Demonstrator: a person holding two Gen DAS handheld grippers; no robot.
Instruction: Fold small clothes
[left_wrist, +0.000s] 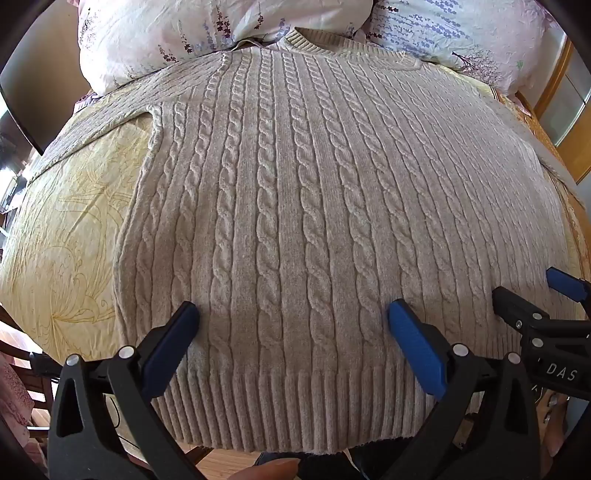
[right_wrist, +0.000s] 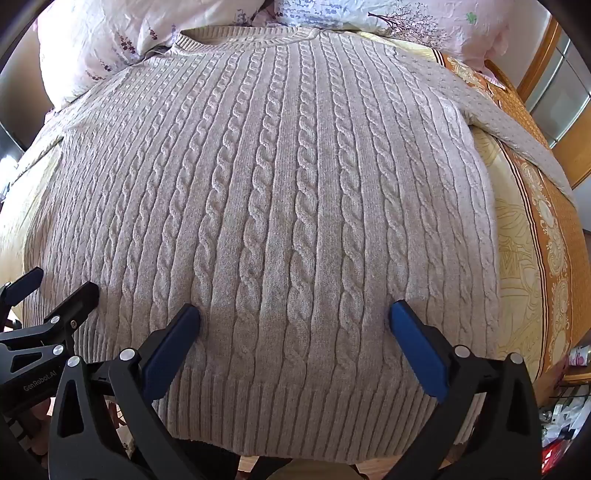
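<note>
A beige cable-knit sweater lies flat on the bed, collar at the far end, ribbed hem at the near edge; it also fills the right wrist view. My left gripper is open, hovering over the hem on the sweater's left half, holding nothing. My right gripper is open over the hem's right half, empty. The right gripper shows at the right edge of the left wrist view. The left gripper shows at the left edge of the right wrist view. One sleeve stretches off to the right.
The bed has a yellow floral sheet with an orange border. Floral pillows lie behind the collar. A wooden frame stands at the right. Wood floor shows below the bed's near edge.
</note>
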